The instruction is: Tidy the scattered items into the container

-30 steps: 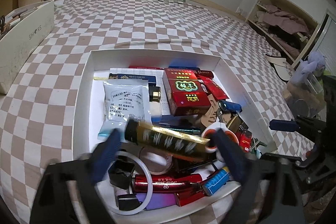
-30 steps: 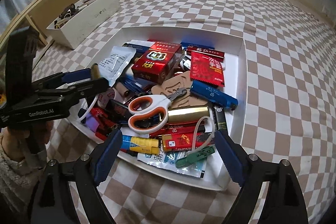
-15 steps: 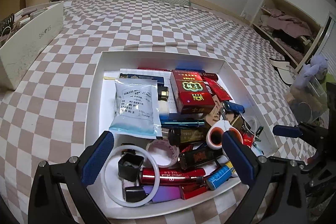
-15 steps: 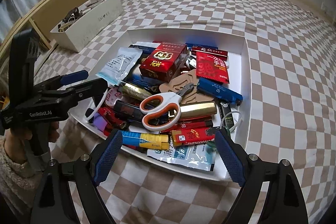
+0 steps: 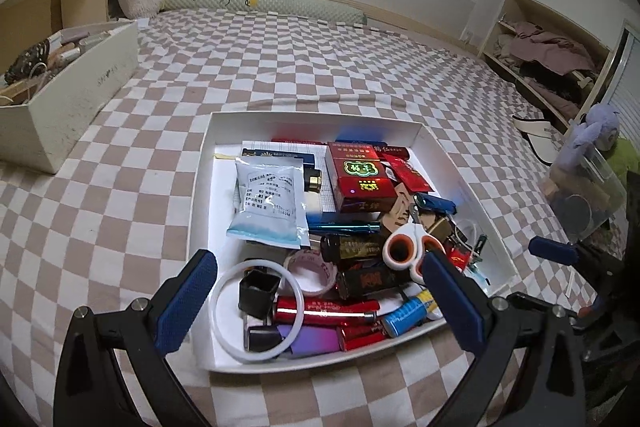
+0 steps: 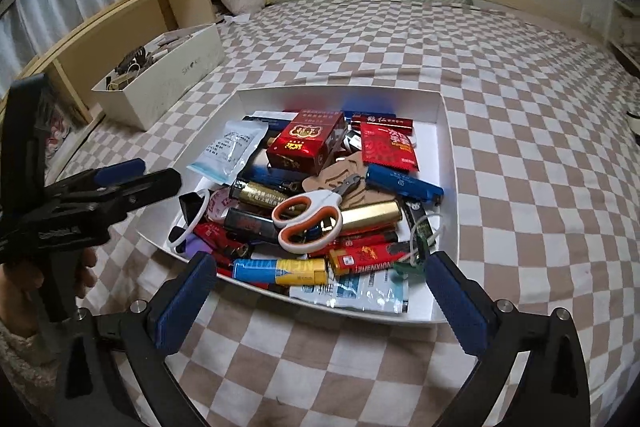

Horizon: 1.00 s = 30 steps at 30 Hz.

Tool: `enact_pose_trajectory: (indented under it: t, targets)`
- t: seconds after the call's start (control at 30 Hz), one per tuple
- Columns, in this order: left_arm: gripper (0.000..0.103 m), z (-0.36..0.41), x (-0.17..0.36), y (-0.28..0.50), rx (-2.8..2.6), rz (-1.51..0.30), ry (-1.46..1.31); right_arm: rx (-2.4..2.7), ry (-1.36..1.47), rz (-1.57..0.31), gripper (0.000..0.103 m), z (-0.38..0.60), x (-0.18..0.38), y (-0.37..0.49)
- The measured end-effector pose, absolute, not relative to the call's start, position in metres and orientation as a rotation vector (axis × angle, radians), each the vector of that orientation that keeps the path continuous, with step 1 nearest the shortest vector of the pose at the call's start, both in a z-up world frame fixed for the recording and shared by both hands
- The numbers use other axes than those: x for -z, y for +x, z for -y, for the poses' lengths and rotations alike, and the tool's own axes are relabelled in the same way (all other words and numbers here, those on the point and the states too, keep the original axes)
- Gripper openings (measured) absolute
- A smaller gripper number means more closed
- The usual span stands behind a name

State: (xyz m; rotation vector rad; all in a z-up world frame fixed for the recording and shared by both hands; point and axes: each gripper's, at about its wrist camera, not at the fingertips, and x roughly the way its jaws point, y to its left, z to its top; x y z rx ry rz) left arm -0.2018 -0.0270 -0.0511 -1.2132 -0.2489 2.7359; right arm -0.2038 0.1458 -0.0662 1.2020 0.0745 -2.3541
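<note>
A white shallow tray point(image 5: 202, 183) point(image 6: 447, 163) lies on the checkered bed, full of small items: a red box point(image 5: 358, 177) point(image 6: 306, 141), white-and-orange scissors point(image 5: 412, 251) point(image 6: 310, 215), a white pouch point(image 5: 268, 203), a white ring point(image 5: 230, 311), a dark gold-printed tube point(image 5: 352, 247) point(image 6: 260, 193). My left gripper point(image 5: 320, 303) is open and empty, just above the tray's near edge. My right gripper point(image 6: 320, 303) is open and empty at the tray's near corner. The left gripper also shows in the right wrist view point(image 6: 120, 175), beside the tray's left side.
A white shoebox point(image 5: 68, 95) point(image 6: 168, 83) of odds and ends stands at the bed's left edge. A wooden shelf point(image 6: 100, 39) runs behind it. A clear container point(image 5: 580, 195) and a plush toy point(image 5: 596, 131) sit off the bed's right side.
My left gripper let go of the dark gold-printed tube, which now lies in the tray, and both grippers drew back and up from the tray.
</note>
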Motion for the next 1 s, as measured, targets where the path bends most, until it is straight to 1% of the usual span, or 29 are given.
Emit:
enact_pose_trajectory:
  t: [0.33, 0.43, 0.73, 1.0]
  targets:
    - [0.103, 0.027, 0.036, -0.154, -2.827, 0.178, -1.109, 2.518, 1.040, -0.056, 0.103, -0.164, 0.045, -0.166]
    - [0.103, 0.027, 0.034, -0.140, -2.841, 0.165, -1.086, 2.552, 1.004, -0.082, 0.103, -0.167, 0.039, -0.155]
    - [0.103, 0.029, 0.024, -0.103, -2.851, 0.189, -1.032, 2.599, 0.935, -0.112, 0.103, -0.174, 0.036, -0.124]
    - [0.103, 0.030, 0.018, -0.076, -2.886, 0.164, -0.985, 2.611, 0.920, -0.100, 0.103, -0.179, 0.037, -0.102]
